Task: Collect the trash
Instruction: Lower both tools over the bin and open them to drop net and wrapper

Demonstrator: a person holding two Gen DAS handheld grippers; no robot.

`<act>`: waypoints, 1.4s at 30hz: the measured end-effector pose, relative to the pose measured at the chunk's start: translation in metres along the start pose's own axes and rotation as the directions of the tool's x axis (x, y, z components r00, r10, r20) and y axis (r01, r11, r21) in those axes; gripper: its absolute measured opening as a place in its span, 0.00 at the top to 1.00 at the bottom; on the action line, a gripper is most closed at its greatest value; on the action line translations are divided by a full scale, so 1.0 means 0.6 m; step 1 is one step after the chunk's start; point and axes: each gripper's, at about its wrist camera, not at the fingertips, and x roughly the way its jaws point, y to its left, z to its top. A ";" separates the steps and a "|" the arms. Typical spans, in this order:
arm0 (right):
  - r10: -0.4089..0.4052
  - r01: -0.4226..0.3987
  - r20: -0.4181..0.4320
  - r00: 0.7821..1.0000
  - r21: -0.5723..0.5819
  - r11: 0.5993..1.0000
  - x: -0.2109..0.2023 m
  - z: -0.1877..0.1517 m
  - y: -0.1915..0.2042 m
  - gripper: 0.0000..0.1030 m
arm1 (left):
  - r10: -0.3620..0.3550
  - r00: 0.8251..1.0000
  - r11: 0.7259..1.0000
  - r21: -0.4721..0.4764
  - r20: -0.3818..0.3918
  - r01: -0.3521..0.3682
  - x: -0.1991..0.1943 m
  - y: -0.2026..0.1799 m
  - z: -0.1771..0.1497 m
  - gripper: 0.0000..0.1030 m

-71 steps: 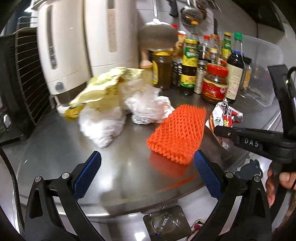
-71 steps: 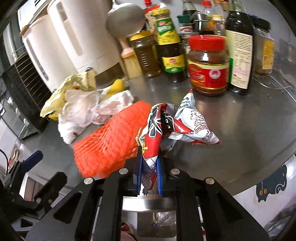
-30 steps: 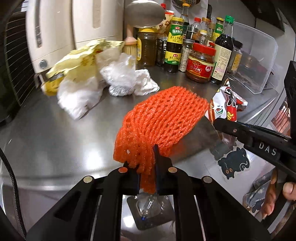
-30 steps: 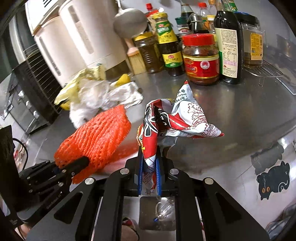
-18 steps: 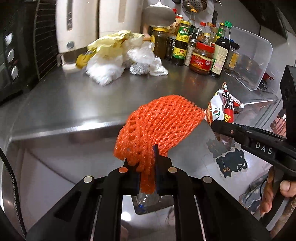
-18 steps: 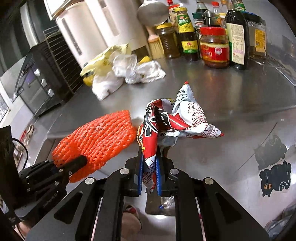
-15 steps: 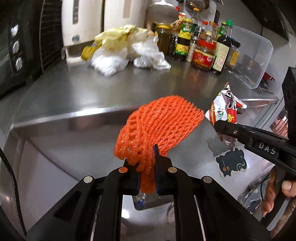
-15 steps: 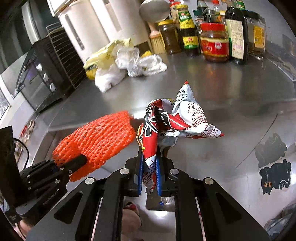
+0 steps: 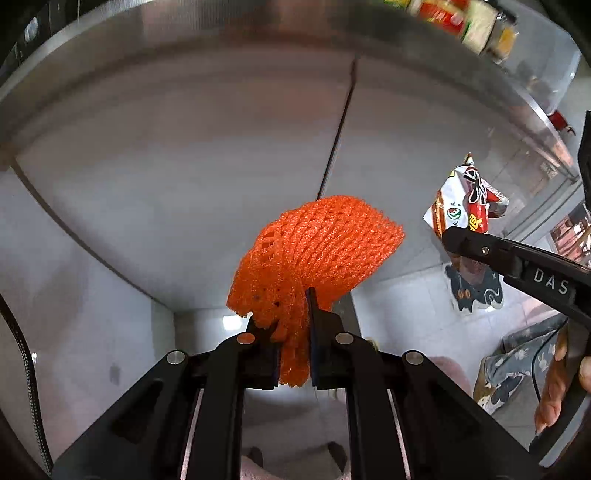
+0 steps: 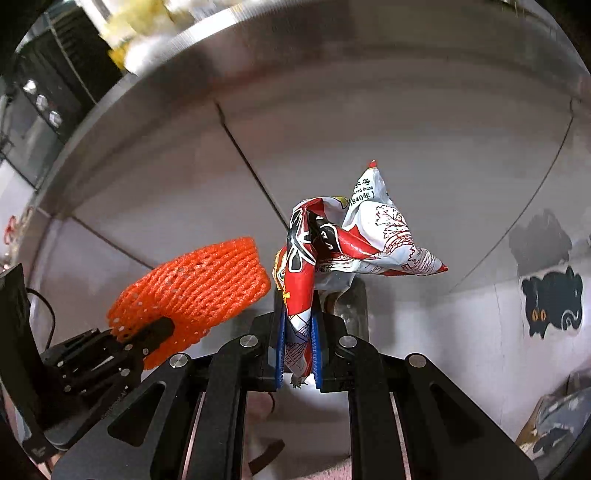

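Observation:
My left gripper (image 9: pixel 293 328) is shut on an orange foam fruit net (image 9: pixel 317 251) and holds it in the air in front of the steel cabinet. The net also shows in the right wrist view (image 10: pixel 195 288), at the left. My right gripper (image 10: pixel 298 354) is shut on a crumpled red and white snack wrapper (image 10: pixel 347 240). The wrapper also shows in the left wrist view (image 9: pixel 465 201), to the right of the net. Both grippers are below the counter's front edge, side by side.
The steel cabinet front (image 9: pixel 221 155) with a door seam fills both views. The counter edge (image 10: pixel 258 55) curves along the top. Jars (image 9: pixel 476 22) and trash (image 10: pixel 140 26) on the counter are blurred. A black cat sticker (image 10: pixel 550 302) is at the right.
Both grippers have dropped from counter height to below the counter's front edge and tilted down, each still holding its piece of trash. The counter top has slid out of view.

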 end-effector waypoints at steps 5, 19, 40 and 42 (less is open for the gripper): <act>0.005 -0.004 -0.071 0.997 0.015 1.000 0.070 -0.010 -0.013 0.88 | 0.017 0.996 1.000 -0.005 -0.091 -0.017 0.083 0.004 -0.010 0.90; 0.031 -0.020 -0.253 0.967 0.044 0.999 0.223 -0.002 -0.041 0.87 | -0.028 0.973 1.000 -0.008 -0.230 0.026 0.224 0.011 0.003 0.90; 0.009 0.002 -0.200 0.980 0.060 0.998 0.193 0.023 -0.039 0.47 | -0.017 0.985 1.000 -0.015 -0.174 0.015 0.189 0.009 0.007 0.40; -0.018 0.025 -0.170 0.985 0.037 0.999 0.173 0.024 -0.029 0.34 | -0.007 0.989 1.000 -0.011 -0.147 0.006 0.166 0.012 0.011 0.34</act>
